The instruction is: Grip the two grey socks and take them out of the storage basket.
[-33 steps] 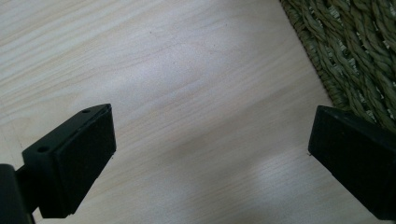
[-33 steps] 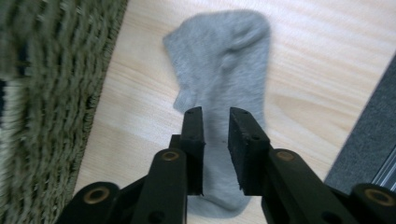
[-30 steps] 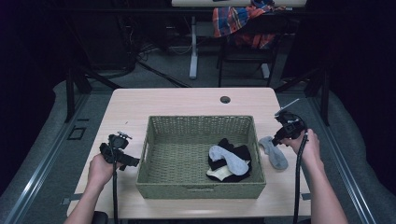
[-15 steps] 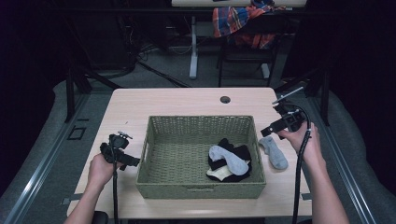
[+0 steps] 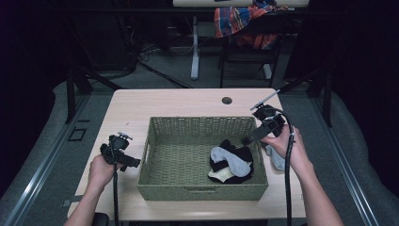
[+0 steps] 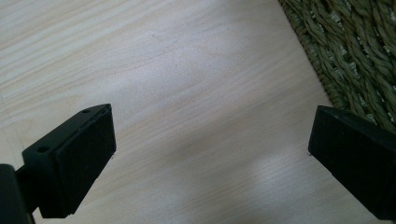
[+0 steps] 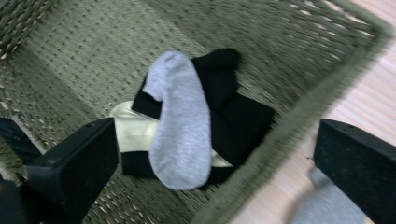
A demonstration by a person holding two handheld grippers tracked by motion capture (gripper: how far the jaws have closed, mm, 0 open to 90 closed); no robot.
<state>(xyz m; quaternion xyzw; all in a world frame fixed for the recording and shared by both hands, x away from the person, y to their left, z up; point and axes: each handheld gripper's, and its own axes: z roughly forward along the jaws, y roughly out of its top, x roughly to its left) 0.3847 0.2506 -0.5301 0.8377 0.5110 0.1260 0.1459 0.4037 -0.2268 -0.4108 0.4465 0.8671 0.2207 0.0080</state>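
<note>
While the left gripper point(image 5: 129, 162) sits low at the left of the high view, just beside the basket point(image 5: 160, 175), its jaws are spread wide over bare table point(image 6: 187, 93) with nothing between them. The right gripper point(image 5: 249, 139) hangs over the basket's right rim, also wide open and empty. Inside, at the lower right, there's a grey sock point(image 7: 180, 121) draped over black socks point(image 7: 243, 121) and a cream one point(image 7: 133, 130) (a proper little heap). Another grey sock point(image 5: 276, 159) lies on the table right of the basket.

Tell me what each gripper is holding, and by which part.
Nothing is held. The left gripper is open over bare table; the right gripper is open above the basket rim.
</note>
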